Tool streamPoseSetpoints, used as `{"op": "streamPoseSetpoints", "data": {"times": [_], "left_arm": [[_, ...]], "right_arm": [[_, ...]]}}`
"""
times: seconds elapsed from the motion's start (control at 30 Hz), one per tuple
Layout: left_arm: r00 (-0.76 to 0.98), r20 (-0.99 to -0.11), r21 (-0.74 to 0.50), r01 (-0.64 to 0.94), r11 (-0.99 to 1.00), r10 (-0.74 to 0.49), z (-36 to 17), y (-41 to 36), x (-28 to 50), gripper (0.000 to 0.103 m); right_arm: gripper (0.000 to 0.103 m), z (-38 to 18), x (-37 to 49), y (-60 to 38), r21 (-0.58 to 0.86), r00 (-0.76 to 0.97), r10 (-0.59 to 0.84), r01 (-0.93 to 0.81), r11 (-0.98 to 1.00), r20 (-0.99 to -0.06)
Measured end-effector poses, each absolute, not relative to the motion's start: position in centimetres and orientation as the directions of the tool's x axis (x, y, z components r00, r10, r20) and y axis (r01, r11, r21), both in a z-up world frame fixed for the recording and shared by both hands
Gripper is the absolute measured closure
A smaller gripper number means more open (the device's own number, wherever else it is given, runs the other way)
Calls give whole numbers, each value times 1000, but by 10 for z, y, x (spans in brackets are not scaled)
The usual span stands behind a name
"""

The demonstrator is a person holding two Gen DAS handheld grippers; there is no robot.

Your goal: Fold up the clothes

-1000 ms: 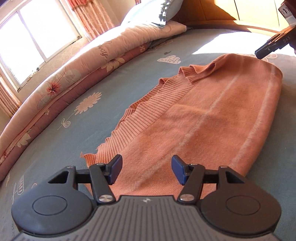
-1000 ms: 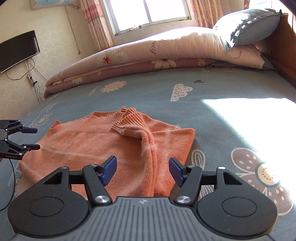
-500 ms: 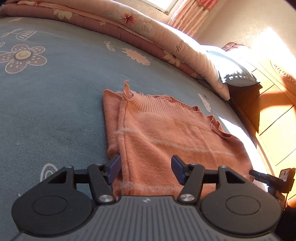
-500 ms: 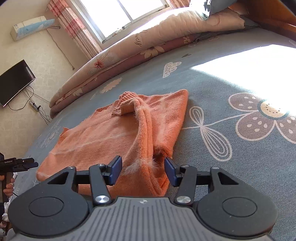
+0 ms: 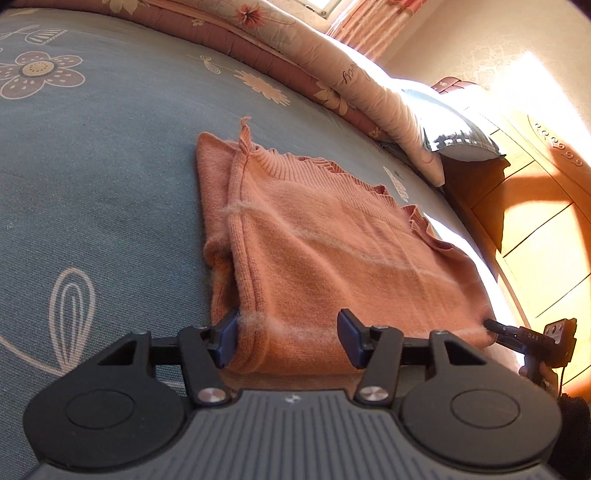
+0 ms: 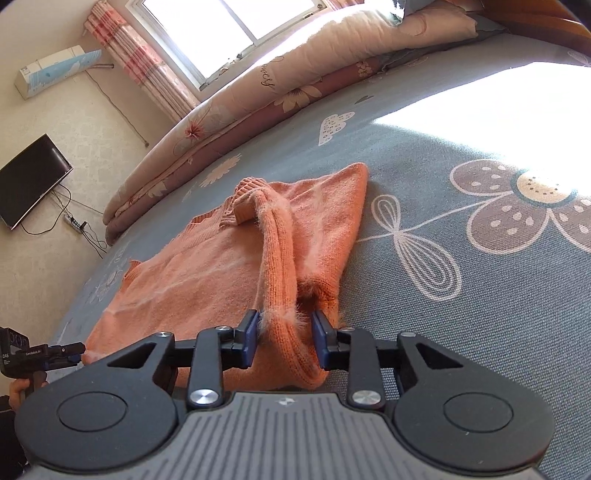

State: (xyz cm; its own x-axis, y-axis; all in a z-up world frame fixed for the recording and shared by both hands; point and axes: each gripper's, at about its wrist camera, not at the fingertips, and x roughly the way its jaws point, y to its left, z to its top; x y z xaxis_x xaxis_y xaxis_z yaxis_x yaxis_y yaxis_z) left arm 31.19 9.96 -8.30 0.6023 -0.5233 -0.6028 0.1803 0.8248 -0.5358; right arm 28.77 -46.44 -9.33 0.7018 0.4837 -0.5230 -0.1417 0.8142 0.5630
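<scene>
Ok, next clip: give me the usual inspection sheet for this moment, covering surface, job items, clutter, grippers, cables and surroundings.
Surface: grey-blue bedsheet with flower prints, partly in bright sunlight.
Job's things: one orange sweater, lying partly folded, a sleeve laid over the body.
Clutter: nothing seen on the sheet near the sweater.
Grippers: left gripper open, the near sweater edge between its fingers; right gripper narrowed around the sleeve fold, full closure not clear.
Cables: wires and a power strip on the wall below the TV; none on the bed.
Surroundings: rolled floral quilt, pillow, wooden headboard, window, curtain, air conditioner.
</scene>
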Motion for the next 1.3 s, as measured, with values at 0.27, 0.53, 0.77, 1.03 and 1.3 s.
{"op": "streamPoseSetpoints", "data": {"times": [0.27, 0.53, 0.77, 1.03, 1.3], "left_arm": [[594, -637, -517, 144, 844, -491, -78, 101, 315, 93], [570, -675, -494, 123, 861, -468, -80, 108, 312, 93], [666, -636, -374, 175, 911, -390, -45, 100, 310, 75], [664, -630, -240, 326, 914, -402, -37, 32, 335, 49], [609, -668, -168, 436, 884, -427, -56, -25, 358, 49]], "right_arm": [[83, -86, 286, -450, 478, 694, 441, -156, 864, -570], [87, -85, 267, -461, 507, 692, 438, -119, 854, -574], [67, -67, 261, -463, 434, 761, 363, -118, 893, -538], [47, -21, 317, -409, 331, 739, 425, -284, 900, -523], [54, -53, 382, -358, 186, 657, 357, -317, 930, -664]]}}
